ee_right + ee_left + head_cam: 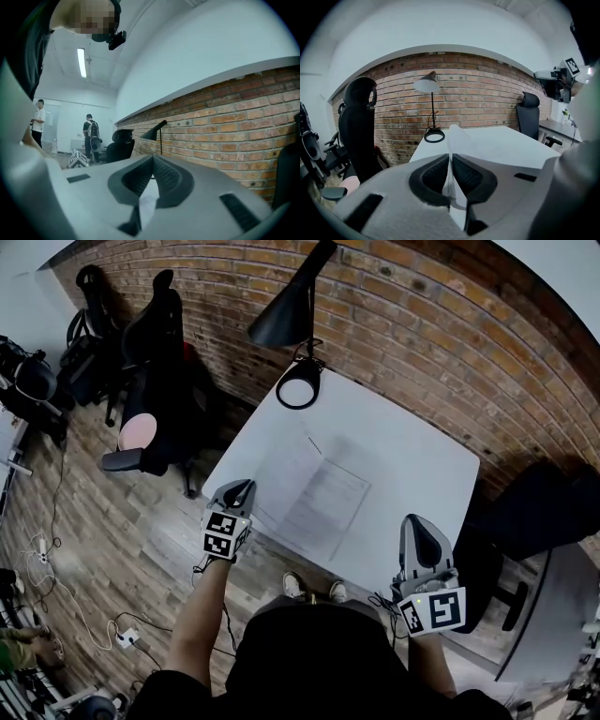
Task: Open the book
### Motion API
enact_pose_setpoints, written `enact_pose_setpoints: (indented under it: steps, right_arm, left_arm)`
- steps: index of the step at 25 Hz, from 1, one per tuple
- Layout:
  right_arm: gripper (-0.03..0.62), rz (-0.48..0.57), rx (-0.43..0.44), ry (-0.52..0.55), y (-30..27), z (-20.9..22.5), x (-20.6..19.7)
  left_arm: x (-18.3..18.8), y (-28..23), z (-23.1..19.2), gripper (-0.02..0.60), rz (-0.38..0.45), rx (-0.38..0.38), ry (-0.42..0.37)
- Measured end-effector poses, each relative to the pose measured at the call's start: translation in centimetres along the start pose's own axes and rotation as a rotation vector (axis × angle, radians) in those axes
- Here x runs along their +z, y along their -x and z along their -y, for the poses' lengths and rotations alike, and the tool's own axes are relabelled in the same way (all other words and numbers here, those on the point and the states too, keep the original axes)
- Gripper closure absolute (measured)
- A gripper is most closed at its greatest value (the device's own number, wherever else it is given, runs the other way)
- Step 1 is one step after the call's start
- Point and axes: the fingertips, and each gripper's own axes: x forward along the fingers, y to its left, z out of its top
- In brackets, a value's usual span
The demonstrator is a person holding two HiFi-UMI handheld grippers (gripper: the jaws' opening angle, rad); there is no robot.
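A book (330,495) lies open on the white table (412,451), its printed right-hand page facing up. The left leaf (281,474) slopes toward the table's left edge, where my left gripper (241,489) is shut on it. In the left gripper view the thin white leaf (458,136) runs up from between the pressed jaws of the left gripper (450,157). My right gripper (417,526) hovers by the table's near right corner, away from the book. Seen in its own view, the right gripper (152,159) has its jaw tips together with nothing held.
A black desk lamp (291,310) with a ring base (298,385) stands at the table's far corner by the brick wall. Black office chairs (155,343) stand left of the table, another (544,507) at the right. Two people (89,136) stand far off.
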Motion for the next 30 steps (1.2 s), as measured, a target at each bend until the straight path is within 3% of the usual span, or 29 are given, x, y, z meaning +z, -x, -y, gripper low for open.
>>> enact_pose_setpoints:
  steps: [11,24,30]
  right_arm:
    - [0.583,-0.058,-0.039,0.020,0.4,0.3,-0.8]
    - [0.583,-0.137,-0.080,0.039,1.3,-0.4,-2.2]
    - [0.583,-0.175,-0.100,0.045,1.9,-0.3,-3.1]
  left_arm:
    - [-3.4,-0.8,-3.9,0.544,-0.057,0.071,0.020]
    - [-10.6,-3.7,-6.1,0.543,-0.214,0.093,-0.050]
    - [-12.9,-4.8,-6.5,0.527,-0.272,0.125,-0.203]
